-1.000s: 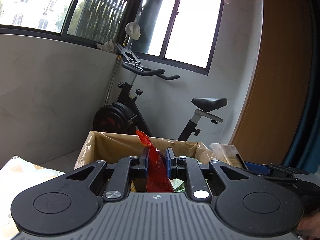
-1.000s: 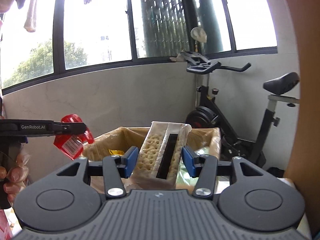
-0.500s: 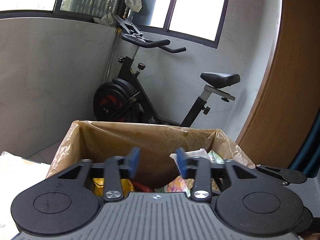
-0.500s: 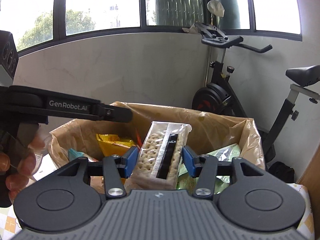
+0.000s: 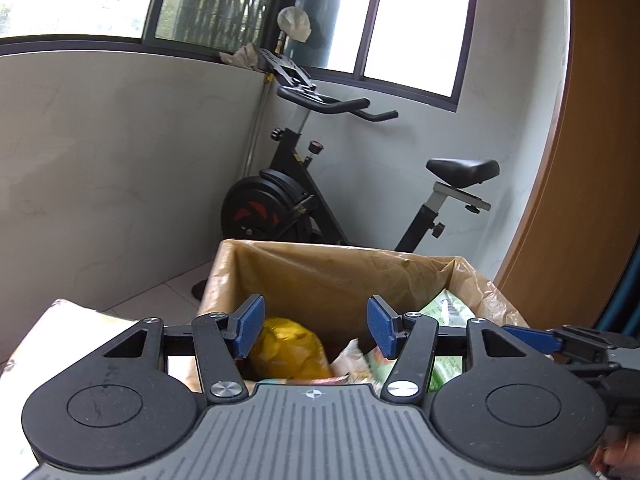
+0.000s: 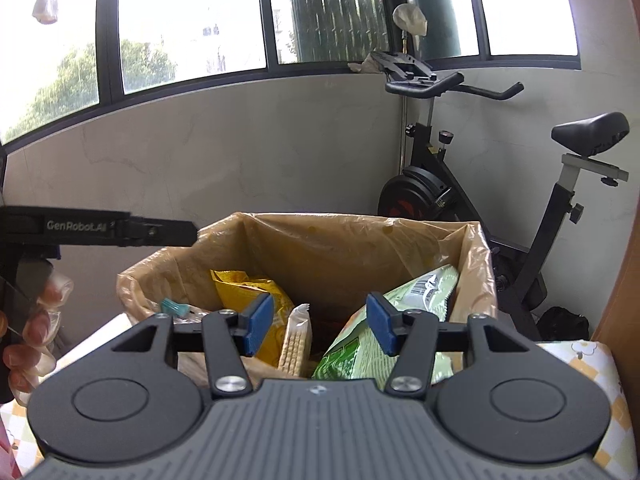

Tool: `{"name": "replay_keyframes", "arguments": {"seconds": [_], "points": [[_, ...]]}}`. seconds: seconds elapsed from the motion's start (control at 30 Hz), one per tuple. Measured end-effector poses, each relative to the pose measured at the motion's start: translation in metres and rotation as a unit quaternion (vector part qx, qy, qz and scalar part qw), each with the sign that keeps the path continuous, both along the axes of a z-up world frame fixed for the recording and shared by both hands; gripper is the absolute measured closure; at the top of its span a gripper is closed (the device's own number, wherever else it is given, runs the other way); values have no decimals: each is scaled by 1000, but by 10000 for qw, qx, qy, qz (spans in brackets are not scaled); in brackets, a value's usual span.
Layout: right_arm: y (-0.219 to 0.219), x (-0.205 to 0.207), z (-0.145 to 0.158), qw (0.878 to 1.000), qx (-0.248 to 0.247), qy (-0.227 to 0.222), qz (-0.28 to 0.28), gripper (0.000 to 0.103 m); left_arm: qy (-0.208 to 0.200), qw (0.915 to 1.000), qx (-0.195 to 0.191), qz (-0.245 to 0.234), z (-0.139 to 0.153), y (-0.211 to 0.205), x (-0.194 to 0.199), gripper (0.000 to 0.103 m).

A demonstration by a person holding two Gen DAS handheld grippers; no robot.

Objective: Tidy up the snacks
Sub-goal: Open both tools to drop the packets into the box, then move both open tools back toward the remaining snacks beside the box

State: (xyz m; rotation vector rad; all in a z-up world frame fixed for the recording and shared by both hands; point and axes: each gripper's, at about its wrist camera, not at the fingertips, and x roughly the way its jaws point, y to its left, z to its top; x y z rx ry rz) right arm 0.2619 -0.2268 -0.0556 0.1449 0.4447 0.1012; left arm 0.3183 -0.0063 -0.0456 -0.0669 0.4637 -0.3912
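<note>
A cardboard box lined with a brown plastic bag holds the snacks. Inside lie a yellow snack bag, a green snack bag and a clear cracker pack standing on end. My left gripper is open and empty just above the box's near rim. My right gripper is open and empty over the box, with the cracker pack below its fingers. The left gripper's side shows in the right wrist view.
A black exercise bike stands behind the box against a grey wall under windows. A wooden panel rises at the right. A patterned tablecloth covers the table under the box.
My left gripper let go of the red snack packet into the box and opened wide. My right gripper opened and dropped the cracker pack into the box.
</note>
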Motion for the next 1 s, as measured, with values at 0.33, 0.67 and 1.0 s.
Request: {"name": "replay_keyframes", "arguments": {"seconds": [0.33,0.67,1.0], "points": [[-5,-83,-13,9986,385,-19,-358,48,162,9990,172,386,-25,54,-61,43],[8,-134,-91,9915,390,1177,-387,47,735,9954,267,545,-80,71,-94,43],[45,-140,-154,9767,31,2103,433,48,1165,9908,289,620,-111,73,-103,43]]}}
